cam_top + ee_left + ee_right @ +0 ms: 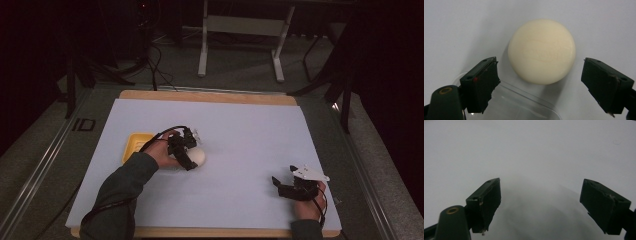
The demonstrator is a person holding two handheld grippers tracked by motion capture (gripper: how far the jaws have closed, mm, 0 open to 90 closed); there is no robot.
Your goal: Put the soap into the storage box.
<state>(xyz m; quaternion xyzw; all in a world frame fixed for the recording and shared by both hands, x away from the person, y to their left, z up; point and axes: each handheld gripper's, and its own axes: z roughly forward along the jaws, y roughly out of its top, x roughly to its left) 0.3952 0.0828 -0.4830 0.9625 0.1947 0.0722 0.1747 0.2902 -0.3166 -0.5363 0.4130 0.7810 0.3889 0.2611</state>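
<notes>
A round cream soap bar [542, 51] lies on the white sheet, and the high view has it [198, 156] just right of the person's left hand. My left gripper [541, 87] hovers over it, open, with its jaws apart on either side of the bar and not touching it. A clear plastic lid or container edge [524, 102] lies under the near side of that gripper. At the table's right front, my right gripper [283, 185] is open above bare white sheet [536, 157], holding nothing.
A yellow tray [134, 145] sits on the white sheet [240, 130] just left of the left hand. The wooden table edge [207, 96] runs along the back. Beyond it stand a white table frame [240, 30] and cables on the floor.
</notes>
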